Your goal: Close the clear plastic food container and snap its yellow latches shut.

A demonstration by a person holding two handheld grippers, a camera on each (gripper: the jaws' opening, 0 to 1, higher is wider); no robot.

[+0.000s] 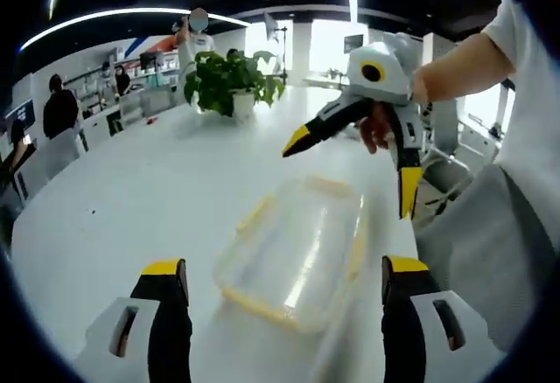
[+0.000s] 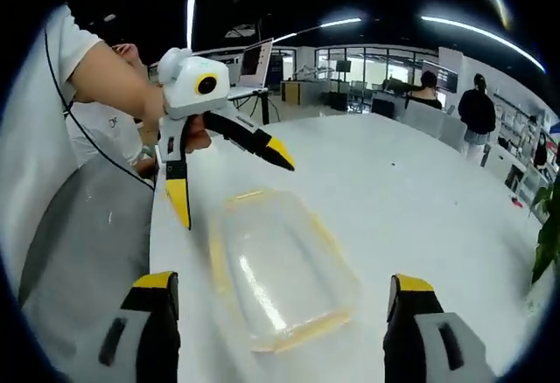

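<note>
A clear plastic food container (image 1: 297,256) with yellow latches lies flat on the white table (image 1: 140,191), its lid on top. My left gripper (image 1: 284,274) stands open just short of its near end, a jaw on either side. My right gripper (image 2: 280,287) is open too, facing the container (image 2: 280,269) from the opposite end. Each gripper appears in the other's view, held above the box in a person's hand: the right one (image 1: 354,169) and the left one (image 2: 232,186), both with jaws spread and empty.
A potted green plant (image 1: 232,81) stands on the table beyond the container. The person's grey trousers (image 1: 490,252) and white sleeve are at the table's edge. Several people stand at counters in the background.
</note>
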